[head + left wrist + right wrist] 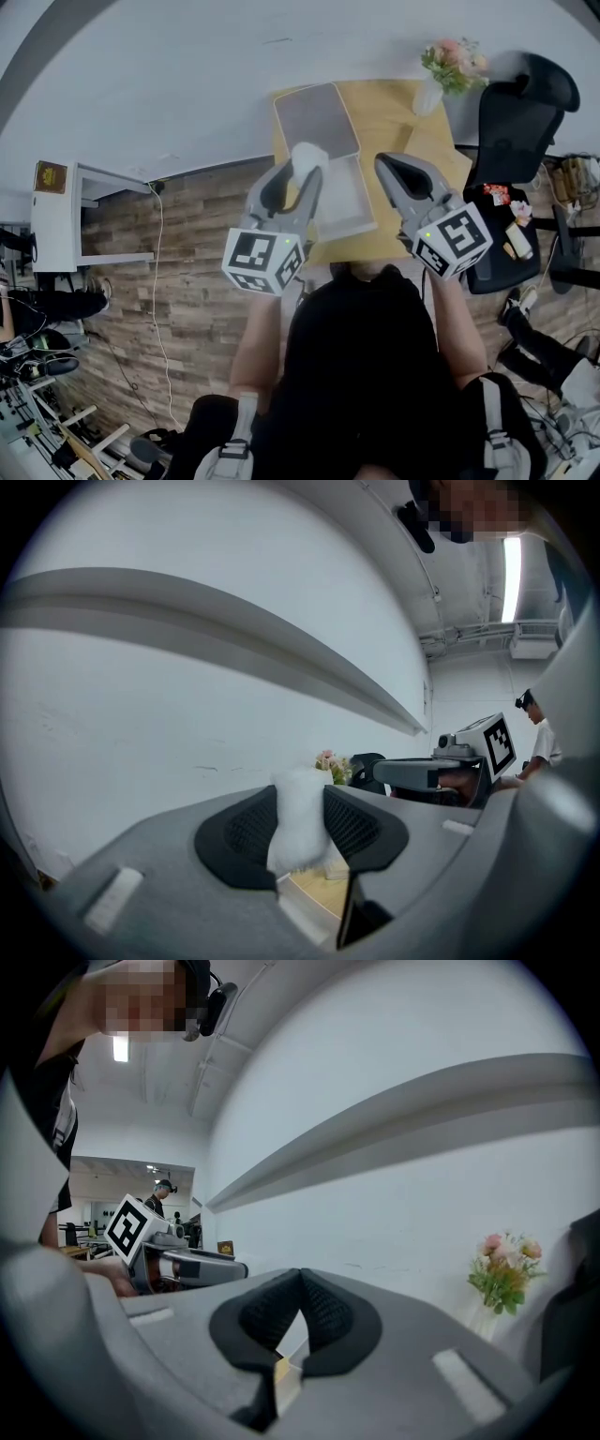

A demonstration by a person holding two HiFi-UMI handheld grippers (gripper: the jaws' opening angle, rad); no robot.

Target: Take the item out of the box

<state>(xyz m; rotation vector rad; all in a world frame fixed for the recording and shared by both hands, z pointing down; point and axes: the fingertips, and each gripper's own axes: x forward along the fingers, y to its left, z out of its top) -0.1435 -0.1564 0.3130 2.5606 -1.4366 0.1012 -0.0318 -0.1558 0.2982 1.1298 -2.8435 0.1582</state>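
You are at the lifting step. The white fluffy item (298, 825) is already caught in your left tongs (302, 176) and, as I judge it, it is raised above the far left corner of the open box (361, 223), which stands on the wooden table (398, 117) with its grey lid (316, 120) folded back. The item seems clear of the box, but the head view cannot show how high it is. The next move calls for carrying it sideways, away from the box, to a bare part of the table, and only there loosening the grip; it looks soft and light, so you should not squeeze harder.

The left tongs stand rather wide, both black pads (246, 829) pressing on the sides of the item. The right tongs (300, 1277) are closed tip against tip, with nothing between them, and they touch nothing; they hang beside the left ones, above the near right side of the box.
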